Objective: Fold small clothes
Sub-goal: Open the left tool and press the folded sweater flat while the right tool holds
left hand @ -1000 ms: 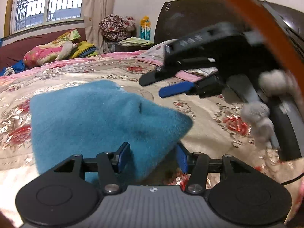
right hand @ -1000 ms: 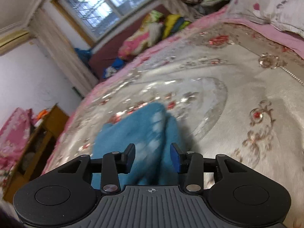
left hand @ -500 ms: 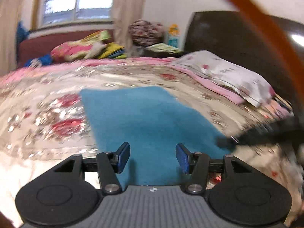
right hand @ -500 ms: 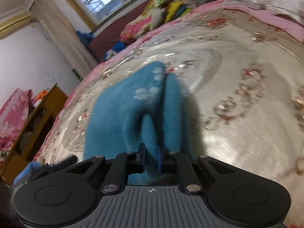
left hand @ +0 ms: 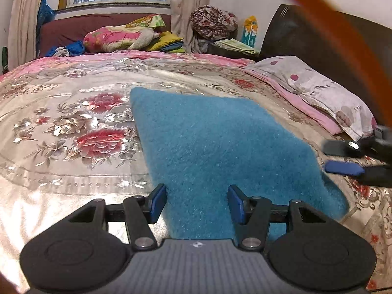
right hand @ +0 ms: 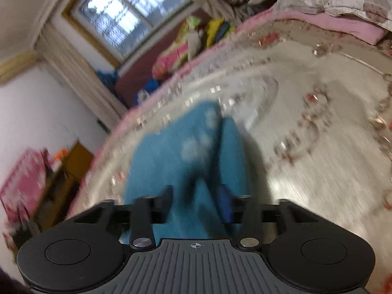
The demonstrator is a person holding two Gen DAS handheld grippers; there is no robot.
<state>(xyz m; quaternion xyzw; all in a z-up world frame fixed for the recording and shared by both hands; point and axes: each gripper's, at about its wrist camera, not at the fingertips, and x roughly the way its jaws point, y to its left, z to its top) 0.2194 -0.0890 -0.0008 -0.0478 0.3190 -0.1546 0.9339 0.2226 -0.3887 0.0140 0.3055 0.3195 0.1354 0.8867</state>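
Note:
A fuzzy blue garment (left hand: 220, 142) lies spread flat on the flowered bedspread (left hand: 73, 122). My left gripper (left hand: 197, 202) is open at its near edge, with the cloth running between the fingers and the pads apart from it. At the right edge of the left wrist view, my right gripper (left hand: 327, 156) sits by the garment's right corner. The right wrist view is blurred. There the blue garment (right hand: 171, 152) shows pale paw-shaped patches and a raised fold. The right gripper (right hand: 196, 201) has its jaws opening, and the fold stands between them.
A spotted pillow (left hand: 318, 90) lies on pink bedding at the right, against a dark headboard (left hand: 306, 36). Heaped bedding (left hand: 117, 36) lines the far side under the window. An orange strap (left hand: 343, 29) crosses the upper right. A wooden cabinet (right hand: 71, 166) stands beside the bed.
The garment was bunched and raised a second ago and now lies flat. The right gripper shut on a fold half a second ago; its jaws now stand apart. The left gripper slid along the cloth.

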